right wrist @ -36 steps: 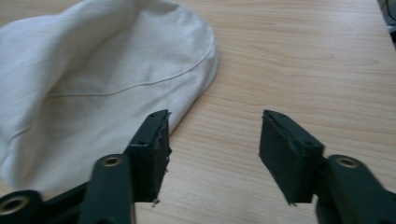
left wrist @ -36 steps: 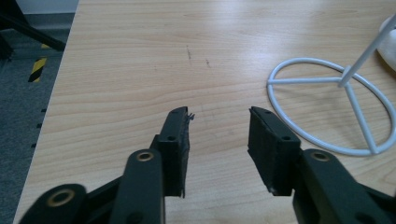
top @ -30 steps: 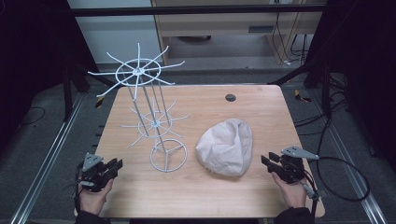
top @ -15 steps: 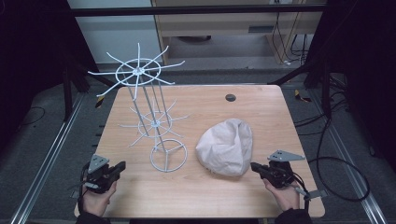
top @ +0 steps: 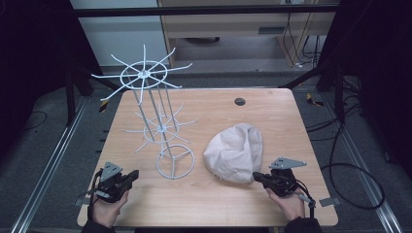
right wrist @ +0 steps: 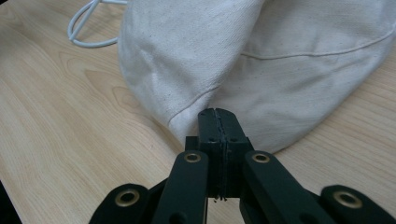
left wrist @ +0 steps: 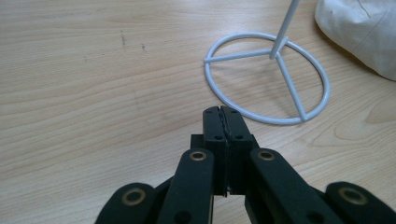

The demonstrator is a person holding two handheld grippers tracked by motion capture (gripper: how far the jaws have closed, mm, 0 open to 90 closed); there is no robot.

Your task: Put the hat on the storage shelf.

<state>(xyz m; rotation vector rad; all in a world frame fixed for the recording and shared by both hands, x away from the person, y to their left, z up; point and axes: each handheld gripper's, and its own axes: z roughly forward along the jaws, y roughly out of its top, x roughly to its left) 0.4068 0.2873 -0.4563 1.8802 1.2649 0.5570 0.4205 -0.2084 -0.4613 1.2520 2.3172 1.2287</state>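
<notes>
Wooden table (top: 209, 204) carrying white wire rack (top: 160, 128) and cream cloth bag (top: 235, 153), left claw (top: 132, 174) sitting closed and empty near rack base, right claw (top: 256, 176) sitting closed, tips just beside bag edge.

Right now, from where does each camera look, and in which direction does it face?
High view: above the near table edge, facing forward and down; both hands, left gripper, right gripper.
Left gripper view: on that gripper, jaws shut, facing the white wire stand.
Right gripper view: on that gripper, jaws shut at the cloth bag.
All three share stand and bag.
</notes>
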